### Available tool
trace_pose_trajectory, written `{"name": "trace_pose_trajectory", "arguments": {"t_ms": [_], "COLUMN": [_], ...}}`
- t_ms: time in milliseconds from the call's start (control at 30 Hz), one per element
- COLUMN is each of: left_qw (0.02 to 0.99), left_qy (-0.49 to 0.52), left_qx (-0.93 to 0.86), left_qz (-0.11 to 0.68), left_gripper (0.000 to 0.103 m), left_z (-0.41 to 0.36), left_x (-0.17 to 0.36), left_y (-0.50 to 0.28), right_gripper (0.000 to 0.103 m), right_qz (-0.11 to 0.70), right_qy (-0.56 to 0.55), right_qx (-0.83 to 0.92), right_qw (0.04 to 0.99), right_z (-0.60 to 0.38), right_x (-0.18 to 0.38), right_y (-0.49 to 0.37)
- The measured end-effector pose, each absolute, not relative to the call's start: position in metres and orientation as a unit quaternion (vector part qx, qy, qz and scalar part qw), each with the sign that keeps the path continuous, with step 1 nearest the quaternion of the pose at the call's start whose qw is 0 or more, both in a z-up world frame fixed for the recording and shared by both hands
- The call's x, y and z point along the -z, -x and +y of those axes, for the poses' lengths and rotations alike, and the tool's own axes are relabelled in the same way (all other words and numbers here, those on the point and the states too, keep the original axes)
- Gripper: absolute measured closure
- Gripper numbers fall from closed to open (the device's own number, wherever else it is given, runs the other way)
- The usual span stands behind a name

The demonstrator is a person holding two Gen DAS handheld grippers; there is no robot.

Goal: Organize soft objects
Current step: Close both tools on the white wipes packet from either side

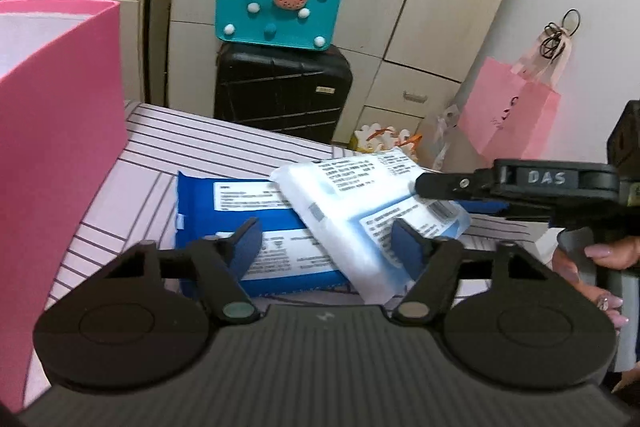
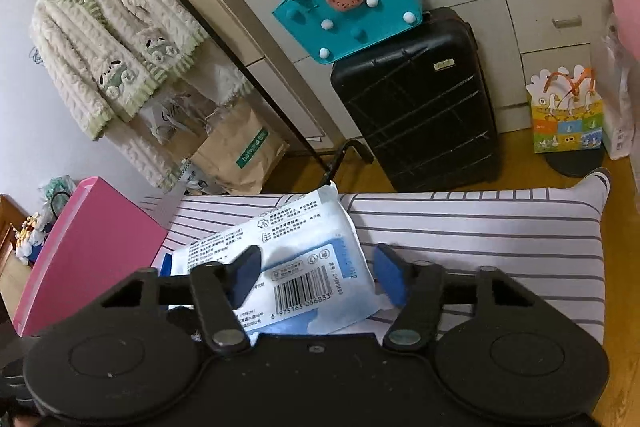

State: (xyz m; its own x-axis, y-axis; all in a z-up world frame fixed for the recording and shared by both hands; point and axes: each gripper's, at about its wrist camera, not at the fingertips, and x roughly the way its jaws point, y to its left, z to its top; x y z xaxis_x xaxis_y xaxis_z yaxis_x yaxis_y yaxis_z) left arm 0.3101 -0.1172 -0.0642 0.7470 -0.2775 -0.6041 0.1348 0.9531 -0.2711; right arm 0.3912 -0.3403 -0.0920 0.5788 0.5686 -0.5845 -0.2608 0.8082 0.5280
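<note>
now we had the white pack (image 2: 304, 259) lying slantwise across the blue pack (image 1: 240, 223) on the striped bed (image 2: 480, 227), its long axis running away from us. our right gripper (image 2: 316, 275) was nearer, tipped downward, jaws part open astride the pack's near end, pads not visibly pressing. our left gripper (image 1: 326, 243) hovered half open over both packs, holding nothing, beside the pink box (image 1: 60, 147).

pink box (image 1: 60, 155) walls the left, striped sheet (image 2: 480, 227) bare rightward
</note>
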Motion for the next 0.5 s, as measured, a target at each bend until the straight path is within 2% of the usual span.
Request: {"name": "trace_pose_trajectory", "arguments": {"t_ms": [67, 100, 200, 500], "left_qw": [0.929, 0.927, 0.925, 0.926], "left_qy": [0.11, 0.115, 0.122, 0.122], "left_qx": [0.117, 0.124, 0.13, 0.137], "left_qz": [0.334, 0.335, 0.335, 0.33], "left_gripper": [0.054, 0.066, 0.074, 0.076], "left_z": [-0.117, -0.118, -0.119, -0.117], "left_x": [0.065, 0.066, 0.068, 0.067], "left_y": [-0.309, -0.308, -0.306, -0.297], "right_gripper": [0.058, 0.062, 0.069, 0.07], "right_qz": [0.39, 0.39, 0.388, 0.4], "right_qy": [-0.183, -0.181, -0.168, -0.133], "right_qx": [-0.235, -0.234, -0.227, -0.227], "right_qw": [0.871, 0.872, 0.877, 0.878], "right_z": [-0.338, -0.34, -0.339, -0.332], "right_x": [0.091, 0.091, 0.089, 0.081], "right_y": [-0.388, -0.386, -0.379, -0.352]}}
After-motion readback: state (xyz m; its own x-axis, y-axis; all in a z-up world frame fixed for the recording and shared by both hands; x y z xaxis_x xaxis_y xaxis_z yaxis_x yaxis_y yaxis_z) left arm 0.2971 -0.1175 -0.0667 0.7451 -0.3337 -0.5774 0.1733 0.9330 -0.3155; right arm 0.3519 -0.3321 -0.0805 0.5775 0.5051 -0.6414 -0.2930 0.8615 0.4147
